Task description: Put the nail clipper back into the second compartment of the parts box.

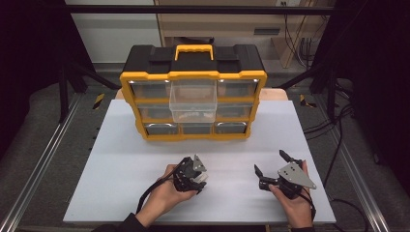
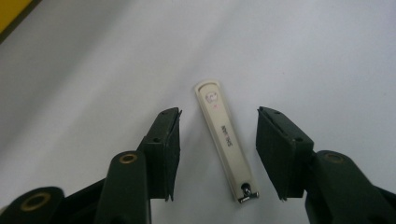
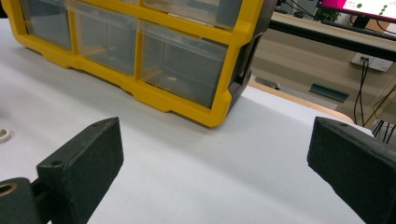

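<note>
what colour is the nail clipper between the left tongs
Cream white with a silver metal end; the nail clipper shows best in the left gripper view.

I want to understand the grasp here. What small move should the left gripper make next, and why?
Probably close the jaws on the nail clipper. In the left gripper view, the left gripper has one pad on each side of it, not touching, and the clipper lies flat on the white table. The middle drawer of the yellow organizer stands pulled out, perhaps waiting for it.

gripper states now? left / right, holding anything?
Left gripper: open, jaws either side of the flat white nail clipper lying on the white table, pads not touching it.
Right gripper: open wide, holding nothing.
</note>
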### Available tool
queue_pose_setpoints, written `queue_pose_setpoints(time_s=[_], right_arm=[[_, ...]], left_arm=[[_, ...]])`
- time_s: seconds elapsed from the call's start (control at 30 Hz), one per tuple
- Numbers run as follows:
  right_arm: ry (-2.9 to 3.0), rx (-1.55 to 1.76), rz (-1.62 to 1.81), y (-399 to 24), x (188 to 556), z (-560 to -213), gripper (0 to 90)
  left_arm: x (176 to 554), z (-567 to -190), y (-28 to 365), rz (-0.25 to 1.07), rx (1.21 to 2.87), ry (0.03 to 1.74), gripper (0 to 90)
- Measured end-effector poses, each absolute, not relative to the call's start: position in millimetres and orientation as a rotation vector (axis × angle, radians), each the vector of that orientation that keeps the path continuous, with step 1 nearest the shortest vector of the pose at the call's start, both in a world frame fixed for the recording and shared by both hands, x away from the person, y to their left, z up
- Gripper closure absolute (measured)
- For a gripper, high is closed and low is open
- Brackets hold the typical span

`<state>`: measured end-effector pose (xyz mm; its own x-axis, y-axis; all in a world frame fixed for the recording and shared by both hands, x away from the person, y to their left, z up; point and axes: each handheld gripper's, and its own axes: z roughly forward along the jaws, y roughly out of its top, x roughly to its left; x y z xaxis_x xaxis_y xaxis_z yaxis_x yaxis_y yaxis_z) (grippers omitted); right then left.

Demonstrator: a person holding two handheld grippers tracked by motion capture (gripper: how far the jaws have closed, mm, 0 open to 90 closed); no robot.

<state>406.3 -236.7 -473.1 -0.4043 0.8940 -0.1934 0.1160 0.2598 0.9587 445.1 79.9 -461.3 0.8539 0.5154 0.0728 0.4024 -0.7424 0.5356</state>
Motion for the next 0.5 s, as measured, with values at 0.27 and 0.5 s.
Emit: queue_pose_setpoints(time_s=[0.27,0.5], right_arm=[[1.734,0.930,1.221,-235.5,406.5,-473.1,4.0],[1.728,0.930,1.223,-236.4,406.1,-472.4,4.0]], left_arm=[[440.6,-463.9,81.3,0.293,2.547,0.672,58.3],[439.8,-464.8,81.2,0.254,2.550,0.681,69.4]])
